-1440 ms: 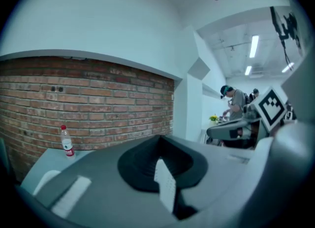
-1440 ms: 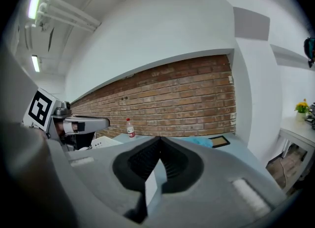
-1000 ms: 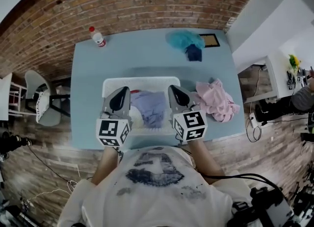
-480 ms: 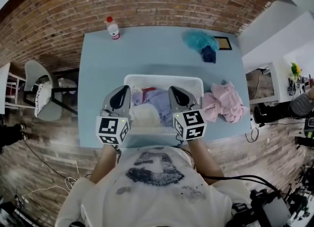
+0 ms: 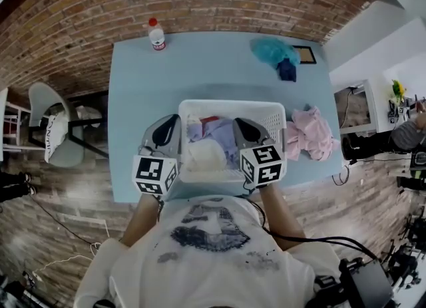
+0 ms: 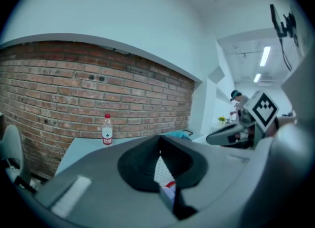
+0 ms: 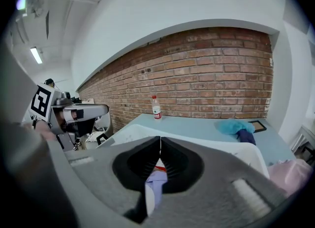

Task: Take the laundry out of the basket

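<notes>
I had my left gripper [image 5: 169, 122] and right gripper [image 5: 242, 124] pointing forward and slightly down at the white basket's [image 5: 229, 104] two sides, jaws pressed together, empty. The laundry [image 5: 212, 146] lay heaped inside it.

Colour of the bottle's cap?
Red. The bottle shows best in the head view.

The person wears a white T-shirt [image 5: 210, 233] with short sleeves and a dark grey, smudged print on the chest. Each hand carries a claw with a rounded grey shell and a black hollow inside: the left claw [image 5: 170, 122] and the right claw [image 5: 241, 124]. On the rear of each claw sits a white cube [image 5: 154, 175] with black square markers. A thin black cable [image 5: 303, 238] runs beside the right arm.
</notes>
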A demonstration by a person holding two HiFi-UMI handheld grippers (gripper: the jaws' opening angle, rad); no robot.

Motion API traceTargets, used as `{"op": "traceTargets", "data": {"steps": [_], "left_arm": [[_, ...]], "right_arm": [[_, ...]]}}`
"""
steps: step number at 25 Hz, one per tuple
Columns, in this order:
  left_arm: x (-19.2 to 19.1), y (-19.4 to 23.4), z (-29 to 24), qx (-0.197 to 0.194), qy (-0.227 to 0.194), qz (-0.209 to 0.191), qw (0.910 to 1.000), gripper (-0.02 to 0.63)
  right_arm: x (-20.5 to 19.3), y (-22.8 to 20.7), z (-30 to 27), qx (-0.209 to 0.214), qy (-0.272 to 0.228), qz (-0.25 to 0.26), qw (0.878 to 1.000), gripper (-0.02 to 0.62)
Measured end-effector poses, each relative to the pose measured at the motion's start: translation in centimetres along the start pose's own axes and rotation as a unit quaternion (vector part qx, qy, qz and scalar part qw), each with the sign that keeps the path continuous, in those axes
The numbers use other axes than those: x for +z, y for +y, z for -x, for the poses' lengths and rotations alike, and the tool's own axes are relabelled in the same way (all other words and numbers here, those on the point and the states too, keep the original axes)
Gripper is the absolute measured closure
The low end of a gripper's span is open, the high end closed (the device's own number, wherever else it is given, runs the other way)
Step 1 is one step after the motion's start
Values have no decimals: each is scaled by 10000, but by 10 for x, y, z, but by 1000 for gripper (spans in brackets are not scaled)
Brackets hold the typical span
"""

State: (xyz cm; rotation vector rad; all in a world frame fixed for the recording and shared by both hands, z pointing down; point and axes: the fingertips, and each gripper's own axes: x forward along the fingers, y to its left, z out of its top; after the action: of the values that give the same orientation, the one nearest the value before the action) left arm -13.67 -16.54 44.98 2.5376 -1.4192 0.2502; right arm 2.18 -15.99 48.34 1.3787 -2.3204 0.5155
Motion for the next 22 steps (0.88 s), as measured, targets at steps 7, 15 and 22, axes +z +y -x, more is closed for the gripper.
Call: {"op": "traceTargets", "data": {"steps": [7, 15, 22], "left_arm": [[-2, 1, -2, -73, -4, 30, 10000, 615], [-5, 8, -6, -34, -3, 83, 10000, 615], [-5, 10, -9, -53, 11, 85, 9999, 615]], "right_arm": [[-13, 8, -13, 212, 400, 39, 9990, 511], [-28, 22, -34, 726, 1036, 377, 9912, 323], [-36, 38, -47, 1228, 1256, 502, 9832, 86]]}}
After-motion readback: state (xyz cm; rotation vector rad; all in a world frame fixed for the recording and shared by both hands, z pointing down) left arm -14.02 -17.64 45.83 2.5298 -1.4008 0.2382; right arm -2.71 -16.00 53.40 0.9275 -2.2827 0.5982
